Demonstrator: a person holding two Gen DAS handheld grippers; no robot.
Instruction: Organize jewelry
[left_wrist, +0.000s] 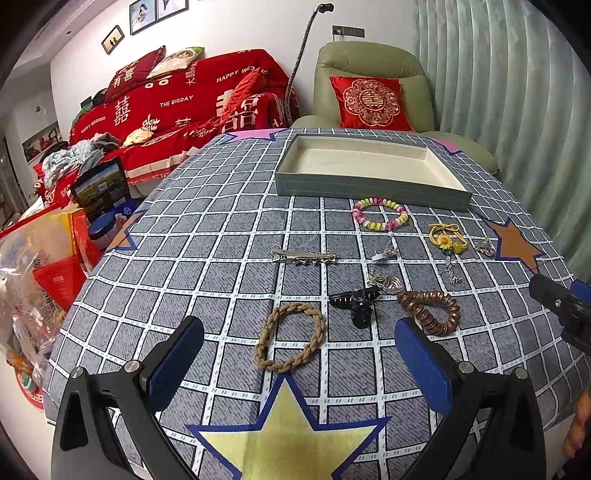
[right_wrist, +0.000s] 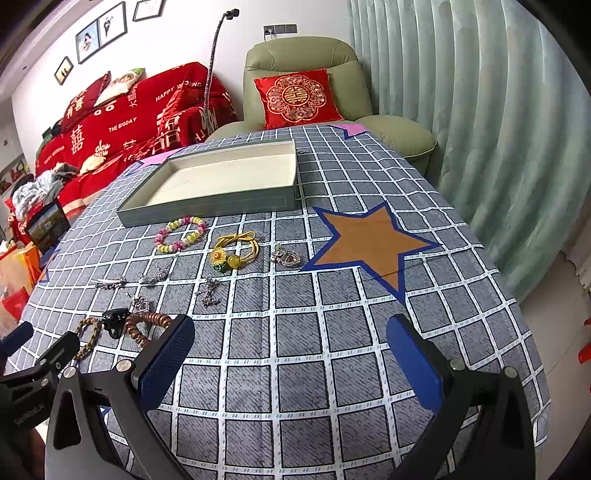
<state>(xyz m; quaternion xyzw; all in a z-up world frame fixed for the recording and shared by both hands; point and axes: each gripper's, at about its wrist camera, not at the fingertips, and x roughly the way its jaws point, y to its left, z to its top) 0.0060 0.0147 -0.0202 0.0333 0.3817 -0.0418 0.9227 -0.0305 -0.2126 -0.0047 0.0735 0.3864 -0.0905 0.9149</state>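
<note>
1. Several scattered jewelry pieces (left_wrist: 380, 216) lie on a grey checked, star-printed tablecloth (right_wrist: 295, 369) before an empty grey tray (left_wrist: 369, 184), near a red-draped sofa (left_wrist: 177, 107).
2. Left gripper (left_wrist: 299, 358) and right gripper (right_wrist: 290, 360) hover wide apart, holding nothing.

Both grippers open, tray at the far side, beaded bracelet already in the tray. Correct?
Not quite. The beaded bracelet is not in the tray; it lies on the cloth just in front of it, as the left wrist view shows. The tray holds nothing. Left gripper and right gripper are open.
</note>
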